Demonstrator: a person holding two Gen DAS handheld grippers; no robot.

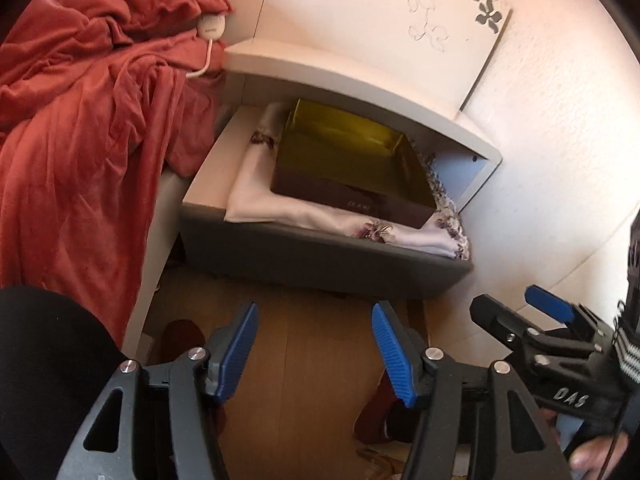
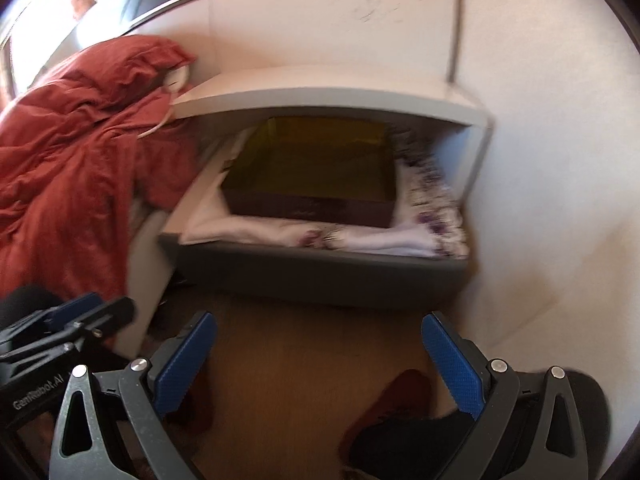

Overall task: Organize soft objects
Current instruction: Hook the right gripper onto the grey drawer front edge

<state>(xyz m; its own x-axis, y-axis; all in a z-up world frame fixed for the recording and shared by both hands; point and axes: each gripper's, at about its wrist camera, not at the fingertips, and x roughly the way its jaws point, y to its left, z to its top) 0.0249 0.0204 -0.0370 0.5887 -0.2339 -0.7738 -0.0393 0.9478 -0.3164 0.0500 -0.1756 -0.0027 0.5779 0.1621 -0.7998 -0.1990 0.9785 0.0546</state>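
A rust-red blanket (image 1: 80,120) lies crumpled on the bed at the left, also seen in the right wrist view (image 2: 72,152). Folded white floral cloth (image 1: 260,196) (image 2: 360,240) lies in an open grey drawer (image 1: 320,256) (image 2: 320,276), under a dark box with a gold inside (image 1: 352,168) (image 2: 312,172). My left gripper (image 1: 314,350) hangs open over the wooden floor, nothing between its blue pads. My right gripper (image 2: 320,364) is open too and empty; it shows at the right edge of the left wrist view (image 1: 516,308).
A white nightstand top (image 1: 340,76) overhangs the drawer, with a white wall at the right. A white corded controller (image 1: 210,26) rests on the blanket. Dark red slippers (image 2: 384,412) lie on the wooden floor (image 1: 312,344) below the grippers.
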